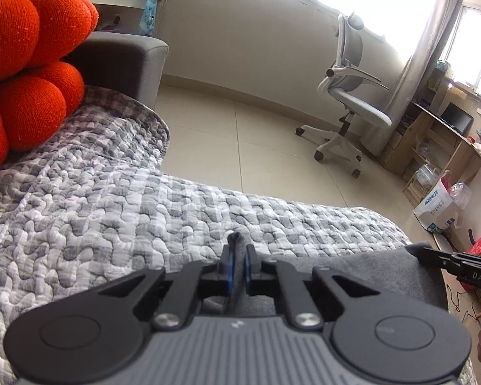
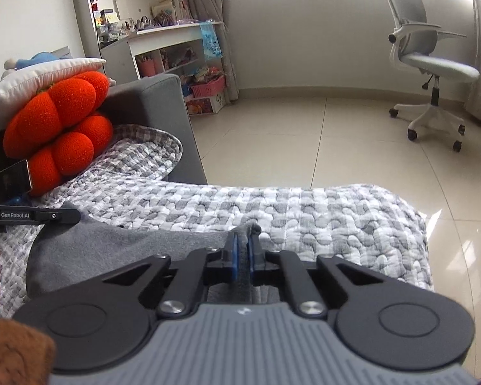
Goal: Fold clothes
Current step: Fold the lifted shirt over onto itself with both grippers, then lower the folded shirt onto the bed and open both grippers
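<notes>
Lower centre: left gripper (image 1: pixel 238 264) pinching grey garment (image 1: pixel 368 276); right gripper (image 2: pixel 243 256) likewise clamped on its edge; cloth stretched between, low over quilt (image 2: pixel 304 218); mid-fold, folds done unclear.

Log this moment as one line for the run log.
stage: mid-fold | left gripper: shut on grey garment | right gripper: shut on grey garment | surface: quilt

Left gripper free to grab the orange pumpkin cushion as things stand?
Probably not: the left gripper is shut on the grey garment. The path to the orange pumpkin cushion over the quilt looks clear, though.
</notes>
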Tool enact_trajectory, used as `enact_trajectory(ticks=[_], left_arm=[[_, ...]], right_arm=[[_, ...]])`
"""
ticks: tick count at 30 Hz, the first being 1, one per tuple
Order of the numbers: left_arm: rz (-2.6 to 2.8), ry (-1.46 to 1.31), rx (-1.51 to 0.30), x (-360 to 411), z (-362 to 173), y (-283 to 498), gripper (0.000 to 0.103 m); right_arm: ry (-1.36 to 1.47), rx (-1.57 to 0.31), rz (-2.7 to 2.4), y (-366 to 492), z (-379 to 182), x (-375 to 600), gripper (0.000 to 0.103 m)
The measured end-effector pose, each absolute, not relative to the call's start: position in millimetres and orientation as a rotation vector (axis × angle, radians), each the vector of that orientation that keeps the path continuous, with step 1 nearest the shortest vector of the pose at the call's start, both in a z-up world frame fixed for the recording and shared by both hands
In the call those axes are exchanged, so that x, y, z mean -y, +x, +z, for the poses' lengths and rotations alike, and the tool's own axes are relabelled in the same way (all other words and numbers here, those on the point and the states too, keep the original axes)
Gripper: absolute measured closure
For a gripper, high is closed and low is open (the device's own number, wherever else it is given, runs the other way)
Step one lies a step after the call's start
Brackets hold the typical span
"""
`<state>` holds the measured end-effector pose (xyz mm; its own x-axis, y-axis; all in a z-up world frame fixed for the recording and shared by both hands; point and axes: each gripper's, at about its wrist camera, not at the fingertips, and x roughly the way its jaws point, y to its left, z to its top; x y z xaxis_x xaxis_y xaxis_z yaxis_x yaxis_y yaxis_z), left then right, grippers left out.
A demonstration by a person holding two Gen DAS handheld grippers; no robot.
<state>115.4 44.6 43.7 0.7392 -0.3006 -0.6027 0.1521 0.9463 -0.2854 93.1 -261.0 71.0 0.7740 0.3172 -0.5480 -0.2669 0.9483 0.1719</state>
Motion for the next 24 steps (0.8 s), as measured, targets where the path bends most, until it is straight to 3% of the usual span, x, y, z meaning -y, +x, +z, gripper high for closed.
enact_trajectory(ticks=[12, 22, 23, 24], left_arm=[[-0.165, -0.174, -0.695, -31.7, 23.2, 126.8, 0.096], [-0.163, -0.197, -0.695, -38.1, 22.9, 127.9, 0.084], [-0.166, -0.203, -0.693, -39.9, 24.7, 127.6, 0.081], [-0.151, -0.209, -0.692, -43.0, 27.3, 127.3, 0.073]], right_arm=[[-0.014, -0.646, 0.193, 110.6, 32.9, 240.5, 0.096], [-0.006, -0.669, 0.163, 106.1, 38.9, 240.1, 0.094], [-0.009, -0.669, 0.16, 104.7, 40.2, 239.9, 0.089], [-0.015, -0.667, 0.155, 103.2, 41.9, 240.0, 0.079]])
